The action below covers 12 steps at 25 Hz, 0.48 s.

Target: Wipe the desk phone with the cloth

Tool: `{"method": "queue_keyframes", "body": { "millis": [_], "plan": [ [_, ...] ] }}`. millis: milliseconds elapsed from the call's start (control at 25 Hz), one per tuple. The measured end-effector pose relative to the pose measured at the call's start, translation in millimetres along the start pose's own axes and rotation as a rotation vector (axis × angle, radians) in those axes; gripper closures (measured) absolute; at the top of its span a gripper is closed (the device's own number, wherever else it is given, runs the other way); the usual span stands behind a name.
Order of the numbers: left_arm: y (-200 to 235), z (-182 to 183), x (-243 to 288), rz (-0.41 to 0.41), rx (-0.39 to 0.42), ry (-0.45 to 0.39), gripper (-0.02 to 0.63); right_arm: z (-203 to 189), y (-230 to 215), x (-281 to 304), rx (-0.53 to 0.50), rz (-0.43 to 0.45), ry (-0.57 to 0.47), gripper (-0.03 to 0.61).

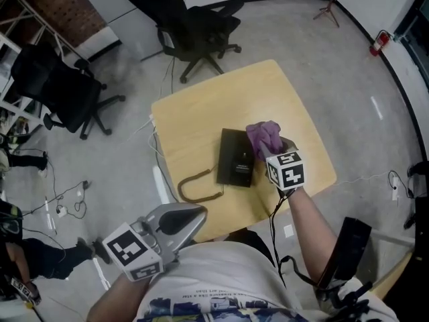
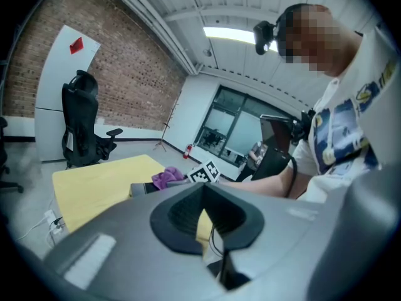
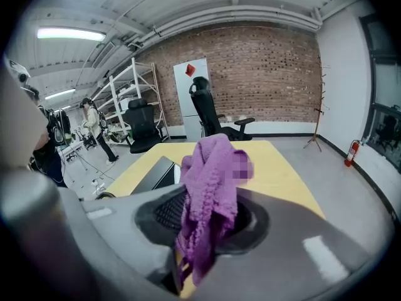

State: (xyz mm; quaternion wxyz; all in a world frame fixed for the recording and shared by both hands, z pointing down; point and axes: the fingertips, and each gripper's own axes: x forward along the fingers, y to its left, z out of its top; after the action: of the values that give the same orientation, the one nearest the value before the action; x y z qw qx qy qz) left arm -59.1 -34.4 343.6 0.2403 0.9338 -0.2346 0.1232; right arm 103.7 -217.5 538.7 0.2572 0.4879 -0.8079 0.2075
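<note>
Right tongs are clamped on the purple cloth. In the right gripper view the cloth bunches up between the jaws of the right tongs and hangs down out of them. The black desk phone lies flat on the yellow table. The cloth is at the phone's far right corner; can't tell if it touches. A cord loops on the table just left of the phone, on its near side. Left tongs are on the near side of the phone, well apart from it and off the table's edge by the person's torso. Jaws narrow, nothing between them. Two office chairs stand on the floor beyond the phone.
</note>
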Motion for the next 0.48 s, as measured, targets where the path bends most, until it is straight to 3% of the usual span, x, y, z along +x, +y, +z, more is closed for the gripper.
{"method": "queue_keyframes", "body": {
  "millis": [480],
  "plan": [
    [2,-5,6,-0.019,0.007,0.018,0.606,-69,41,-9,0.064,0.046,0.074,0.468]
  ]
}}
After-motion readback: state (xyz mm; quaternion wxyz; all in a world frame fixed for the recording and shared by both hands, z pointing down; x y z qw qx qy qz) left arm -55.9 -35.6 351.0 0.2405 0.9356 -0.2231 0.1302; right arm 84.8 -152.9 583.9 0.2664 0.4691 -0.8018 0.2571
